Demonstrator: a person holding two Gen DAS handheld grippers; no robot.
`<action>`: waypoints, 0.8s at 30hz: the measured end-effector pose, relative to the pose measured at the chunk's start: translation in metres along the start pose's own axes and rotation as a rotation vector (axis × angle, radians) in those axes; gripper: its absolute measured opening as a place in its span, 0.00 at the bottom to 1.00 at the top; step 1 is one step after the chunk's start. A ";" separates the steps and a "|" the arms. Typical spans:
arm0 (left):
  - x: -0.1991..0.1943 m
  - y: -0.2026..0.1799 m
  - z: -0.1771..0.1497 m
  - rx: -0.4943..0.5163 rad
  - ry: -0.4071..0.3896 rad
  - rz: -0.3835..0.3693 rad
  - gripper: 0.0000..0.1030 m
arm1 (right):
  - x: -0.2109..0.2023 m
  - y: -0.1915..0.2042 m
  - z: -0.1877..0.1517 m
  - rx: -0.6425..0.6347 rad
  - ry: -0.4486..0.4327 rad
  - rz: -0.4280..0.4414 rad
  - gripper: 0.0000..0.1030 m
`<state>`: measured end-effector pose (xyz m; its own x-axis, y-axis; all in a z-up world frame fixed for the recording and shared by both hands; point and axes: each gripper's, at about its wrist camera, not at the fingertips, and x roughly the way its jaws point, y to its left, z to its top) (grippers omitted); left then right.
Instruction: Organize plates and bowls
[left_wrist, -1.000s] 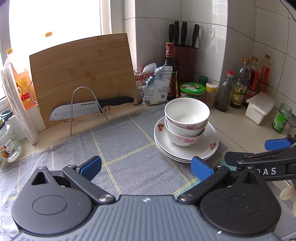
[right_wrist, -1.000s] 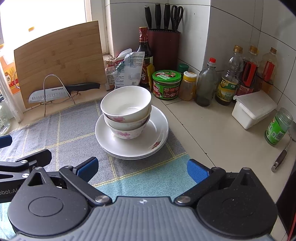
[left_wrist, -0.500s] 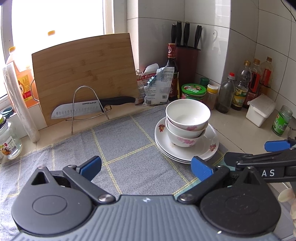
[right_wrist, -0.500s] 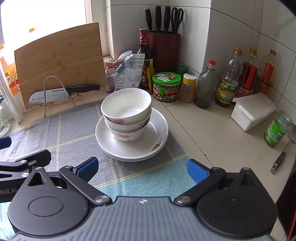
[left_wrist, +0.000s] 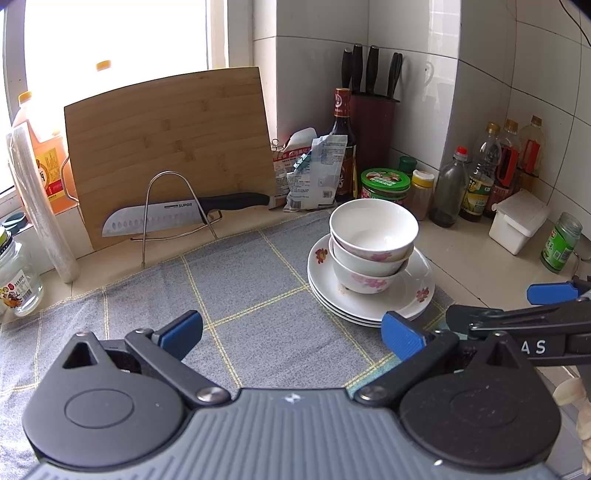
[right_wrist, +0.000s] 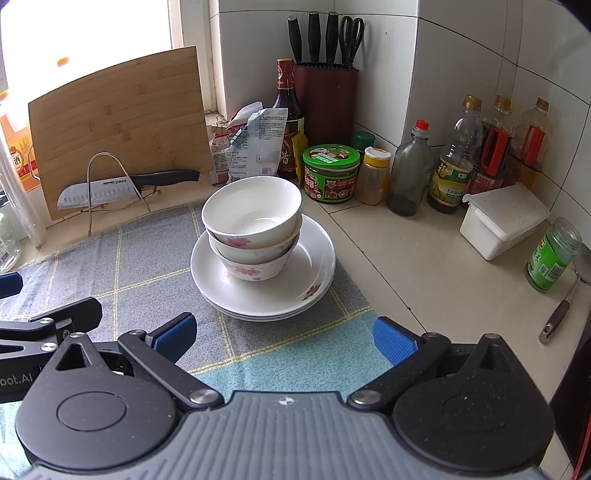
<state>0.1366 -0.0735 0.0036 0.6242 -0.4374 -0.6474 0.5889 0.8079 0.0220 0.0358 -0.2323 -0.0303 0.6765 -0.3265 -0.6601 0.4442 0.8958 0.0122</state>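
Bowls (right_wrist: 253, 225) are nested on stacked plates (right_wrist: 314, 266) upon the bench cloth (left_wrist: 258, 314); the left claw (left_wrist: 291, 332) and right claw (right_wrist: 284, 334) are held spread, empty.

Lower bowl (right_wrist: 255, 264) mostly hidden inside the top bowl (right_wrist: 251, 210). Plates (right_wrist: 314, 266) under the top one showing only rims. Spoon (right_wrist: 565, 295) head cut off. Jar (left_wrist: 16, 280) label too small to read.

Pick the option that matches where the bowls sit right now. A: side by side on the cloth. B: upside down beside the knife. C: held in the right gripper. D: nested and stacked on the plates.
D: the bowls sit nested one inside another, upright, on the stack of plates, and both grippers are open and empty.
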 end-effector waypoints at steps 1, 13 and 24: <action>0.000 0.000 0.000 0.000 0.000 0.000 0.99 | 0.000 0.000 0.000 0.000 0.001 0.000 1.00; -0.002 0.000 0.000 -0.005 -0.005 -0.006 0.99 | -0.003 0.000 0.000 0.001 -0.003 -0.004 1.00; -0.003 0.001 -0.001 -0.010 -0.006 -0.013 0.99 | -0.002 0.001 0.000 0.000 0.001 -0.009 1.00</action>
